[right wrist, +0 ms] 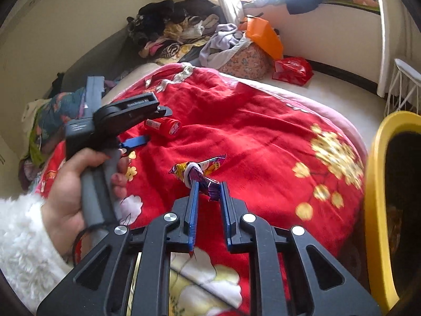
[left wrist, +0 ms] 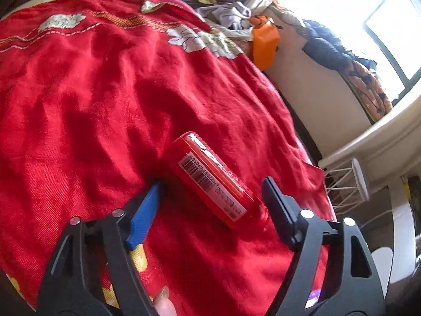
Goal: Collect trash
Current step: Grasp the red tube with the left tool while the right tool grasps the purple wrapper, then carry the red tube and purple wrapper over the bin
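Our right claw (right wrist: 208,187) is clenched on a purple wrapper (right wrist: 200,169), pinched at its near end just above the red blanket (right wrist: 263,142). Further up the blanket lies a red bottle (left wrist: 210,176) on its side, barcode up. Our left claw (left wrist: 213,192) straddles it, released, blue fingers (left wrist: 146,210) either side and not pressing it. A yellow bin (right wrist: 376,184) stands at the bed's right edge. Clothes (right wrist: 179,34) are heaped by the wall.
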A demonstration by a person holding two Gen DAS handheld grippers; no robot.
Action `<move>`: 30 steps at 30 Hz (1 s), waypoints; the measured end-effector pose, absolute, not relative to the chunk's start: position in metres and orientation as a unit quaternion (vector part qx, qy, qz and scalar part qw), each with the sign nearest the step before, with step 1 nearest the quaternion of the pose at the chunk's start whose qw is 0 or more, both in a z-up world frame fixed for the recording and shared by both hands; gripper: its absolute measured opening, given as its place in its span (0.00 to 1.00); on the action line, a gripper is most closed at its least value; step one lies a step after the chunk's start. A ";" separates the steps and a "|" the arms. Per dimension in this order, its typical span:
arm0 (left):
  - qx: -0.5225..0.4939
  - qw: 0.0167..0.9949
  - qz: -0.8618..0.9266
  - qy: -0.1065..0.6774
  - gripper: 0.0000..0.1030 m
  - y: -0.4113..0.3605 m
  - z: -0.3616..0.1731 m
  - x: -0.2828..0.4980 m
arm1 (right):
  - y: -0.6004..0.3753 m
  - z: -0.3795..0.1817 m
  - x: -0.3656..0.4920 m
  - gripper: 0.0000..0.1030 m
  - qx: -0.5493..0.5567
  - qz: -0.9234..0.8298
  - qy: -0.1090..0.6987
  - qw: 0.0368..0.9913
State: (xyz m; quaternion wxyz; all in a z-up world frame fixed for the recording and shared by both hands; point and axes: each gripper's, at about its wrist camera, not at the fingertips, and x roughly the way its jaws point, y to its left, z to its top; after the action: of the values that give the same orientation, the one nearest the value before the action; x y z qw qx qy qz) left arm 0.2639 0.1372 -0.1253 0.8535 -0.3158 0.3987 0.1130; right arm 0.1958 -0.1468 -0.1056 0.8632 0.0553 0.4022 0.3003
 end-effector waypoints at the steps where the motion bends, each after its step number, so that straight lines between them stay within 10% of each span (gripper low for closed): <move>1: -0.318 0.852 0.117 0.399 0.60 0.138 -0.126 0.265 | -0.151 -0.103 0.194 0.15 0.056 0.297 0.399 0.866; 14: -0.322 0.851 0.091 0.404 0.32 0.130 -0.115 0.253 | -0.191 -0.080 0.194 0.14 0.092 0.261 0.361 0.891; 30: -0.266 0.893 0.001 0.362 0.28 0.077 -0.071 0.213 | -0.229 -0.063 0.184 0.13 0.119 0.231 0.337 0.905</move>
State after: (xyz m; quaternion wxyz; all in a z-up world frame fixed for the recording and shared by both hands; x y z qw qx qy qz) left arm 0.2134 0.0774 -0.0712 0.8933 -0.2660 0.3622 0.0012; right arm 0.1844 -0.2288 -0.0626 0.9048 0.1187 0.3373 0.2314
